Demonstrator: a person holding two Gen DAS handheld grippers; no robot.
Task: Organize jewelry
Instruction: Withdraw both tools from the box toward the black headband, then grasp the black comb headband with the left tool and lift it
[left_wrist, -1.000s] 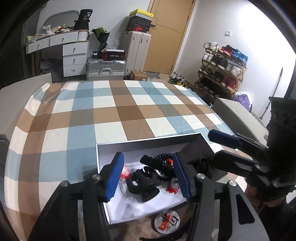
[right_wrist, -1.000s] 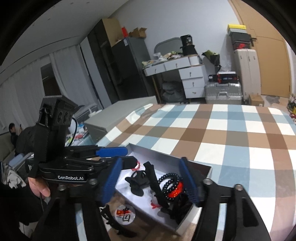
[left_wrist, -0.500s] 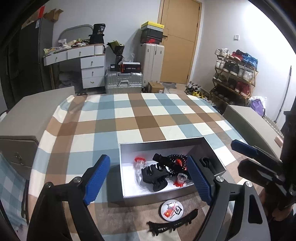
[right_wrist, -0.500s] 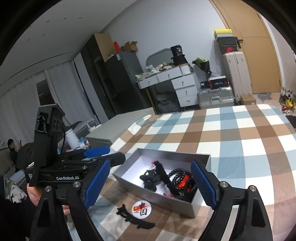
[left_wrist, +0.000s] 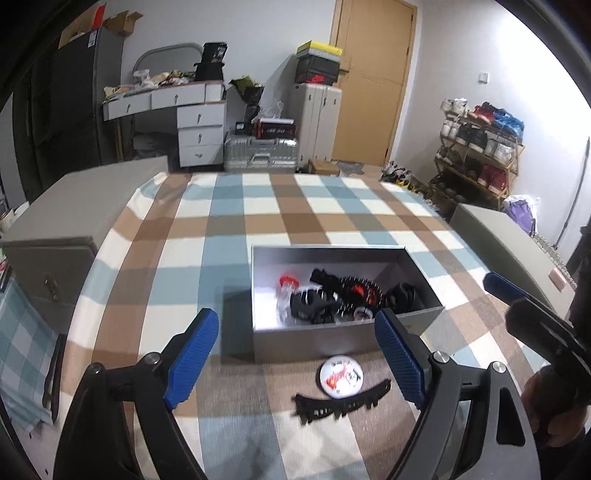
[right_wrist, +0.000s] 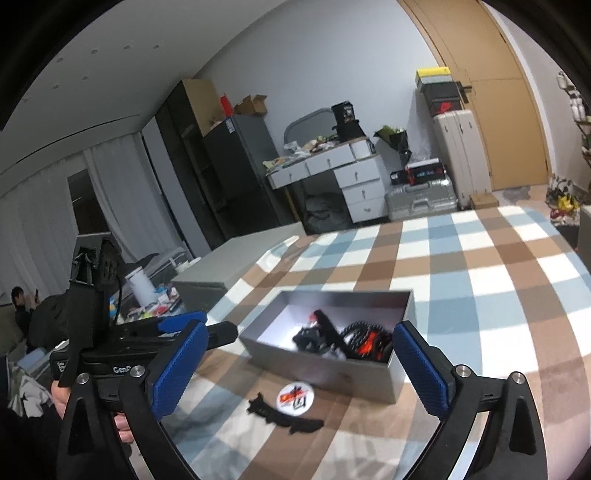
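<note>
The grey box (left_wrist: 343, 334) sits open on the checked tablecloth (left_wrist: 229, 229), just ahead of the left gripper (left_wrist: 295, 354) and ahead of the gap between its jaws, toward the right one. Inside lies a tangle of jewelry: a black hair claw (left_wrist: 308, 304), a black bead bracelet (left_wrist: 360, 291) with red among it, and a small red-and-clear piece (left_wrist: 286, 286) at the left. Nearer than the box, between the jaws and low toward the right one, a round white badge (left_wrist: 340, 376) lies on the cloth with a black toothed hair comb (left_wrist: 341, 404) just below it, the two close to touching. The left gripper stands wide apart with nothing between its blue pads. The right gripper (right_wrist: 299, 373) is also spread wide and empty, hovering over the cloth with box, badge and comb all framed between its jaws.

The table is bare beyond the box up to its far edge, with broad open cloth to the left of the left jaw. A grey cabinet (left_wrist: 85, 199) flanks the table's left edge. Beyond the far edge stand a white drawer desk (left_wrist: 184, 122), a silver suitcase (left_wrist: 262, 157), a wooden door (left_wrist: 369, 81) and, off to the right, a shoe rack (left_wrist: 476, 147)
</note>
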